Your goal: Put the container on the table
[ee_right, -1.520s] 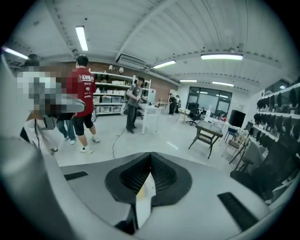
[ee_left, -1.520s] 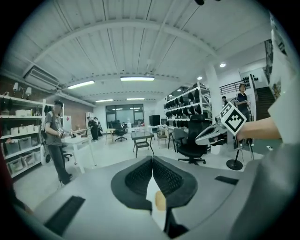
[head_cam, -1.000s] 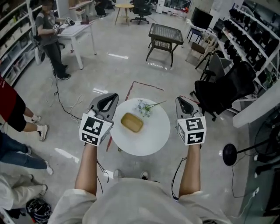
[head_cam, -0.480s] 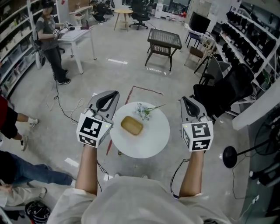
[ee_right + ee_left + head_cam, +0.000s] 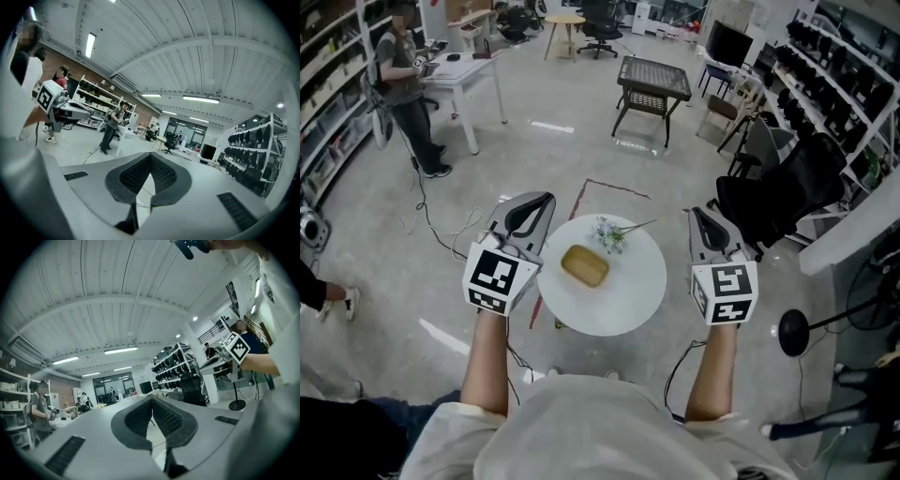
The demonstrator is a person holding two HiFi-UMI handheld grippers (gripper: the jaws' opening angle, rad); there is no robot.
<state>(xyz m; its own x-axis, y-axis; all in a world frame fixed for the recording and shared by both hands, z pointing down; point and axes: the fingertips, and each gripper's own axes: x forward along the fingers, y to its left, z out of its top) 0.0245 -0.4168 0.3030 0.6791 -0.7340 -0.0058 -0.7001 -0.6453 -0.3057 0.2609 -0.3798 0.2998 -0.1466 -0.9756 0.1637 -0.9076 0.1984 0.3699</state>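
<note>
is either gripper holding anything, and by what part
Nothing is held. The left gripper and the right gripper are both shut with nothing between the jaws; the container lies on the table, apart from both.

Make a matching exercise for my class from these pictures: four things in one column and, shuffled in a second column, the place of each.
Things
1. container
2. flower sprig
3. left hand-held gripper
4. right hand-held gripper

Places
A. beside the right edge of the round white table, jaws together
B. near the table's far edge
C. beside the table's left edge, jaws together
D. near the table's middle

Pairs: 1-D, 2-B, 3-C, 4-A
</note>
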